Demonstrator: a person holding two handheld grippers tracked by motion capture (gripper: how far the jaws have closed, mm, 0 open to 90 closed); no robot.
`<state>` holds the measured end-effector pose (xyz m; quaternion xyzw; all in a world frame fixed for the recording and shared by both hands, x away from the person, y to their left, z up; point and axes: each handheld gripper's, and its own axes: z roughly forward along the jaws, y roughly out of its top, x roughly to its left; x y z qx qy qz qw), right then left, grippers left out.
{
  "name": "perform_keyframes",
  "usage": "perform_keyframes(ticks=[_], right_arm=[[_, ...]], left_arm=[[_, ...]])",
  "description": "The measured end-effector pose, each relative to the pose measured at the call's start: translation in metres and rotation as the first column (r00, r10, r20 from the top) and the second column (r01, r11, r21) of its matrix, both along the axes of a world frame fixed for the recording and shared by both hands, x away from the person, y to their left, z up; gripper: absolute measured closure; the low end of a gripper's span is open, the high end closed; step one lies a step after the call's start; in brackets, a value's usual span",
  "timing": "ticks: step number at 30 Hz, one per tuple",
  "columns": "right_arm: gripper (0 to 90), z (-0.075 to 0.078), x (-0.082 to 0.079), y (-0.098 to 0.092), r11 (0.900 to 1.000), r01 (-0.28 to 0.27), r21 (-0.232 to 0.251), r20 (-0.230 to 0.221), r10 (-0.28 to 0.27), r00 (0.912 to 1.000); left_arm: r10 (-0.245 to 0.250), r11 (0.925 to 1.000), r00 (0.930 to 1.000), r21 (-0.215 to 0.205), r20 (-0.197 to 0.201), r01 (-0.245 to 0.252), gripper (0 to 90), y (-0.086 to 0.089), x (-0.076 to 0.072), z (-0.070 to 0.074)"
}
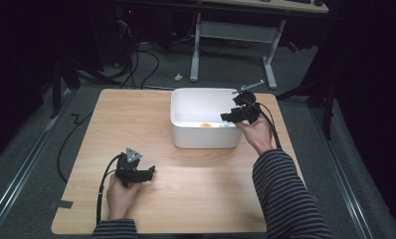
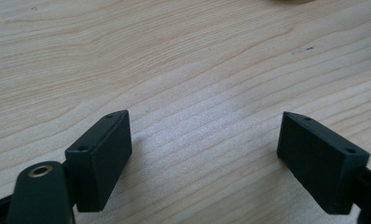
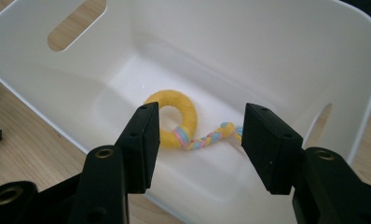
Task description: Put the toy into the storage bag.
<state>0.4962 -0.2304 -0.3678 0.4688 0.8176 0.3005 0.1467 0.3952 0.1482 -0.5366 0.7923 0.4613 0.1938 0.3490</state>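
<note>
A white bin (image 1: 206,122) is seen on the far right part of a wooden table (image 1: 186,199). On the floor of the bin, toward its near right side, a yellow ring (image 3: 174,112) lies flat, with a braided pastel cord (image 3: 207,137) attached to it and trailing off to one side. The right gripper (image 3: 197,135) is held above the near right rim of the bin and is pointed down into it; its jaws are parted, nothing is pressed between them, and the ring and cord are seen through the gap below. The left gripper (image 2: 204,144) is held low over the near left part of the table, well apart from the bin, with its jaws spread wide over bare wood.
</note>
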Motion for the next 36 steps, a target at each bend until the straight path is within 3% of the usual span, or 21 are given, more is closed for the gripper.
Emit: perform_keyframes(ticks=[15, 28, 36], right_arm=[[47.0, 0.014, -0.023, -0.043, 0.995, 0.066, 0.076, 0.065, -0.071, 0.9954], [47.0, 0.025, -0.044, -0.067, 0.990, 0.084, 0.111, 0.105, -0.096, 0.9899], [47.5, 0.028, -0.066, -0.084, 0.986, 0.101, 0.134, 0.148, -0.121, 0.9816]], left_arm=[[0.000, 1.0000, 1.0000, 0.000, 0.000, 0.000, 18.0, 0.000, 0.000, 0.000], [0.000, 1.0000, 1.0000, 0.000, 0.000, 0.000, 18.0, 0.000, 0.000, 0.000], [0.000, 1.0000, 1.0000, 0.000, 0.000, 0.000, 18.0, 0.000, 0.000, 0.000]])
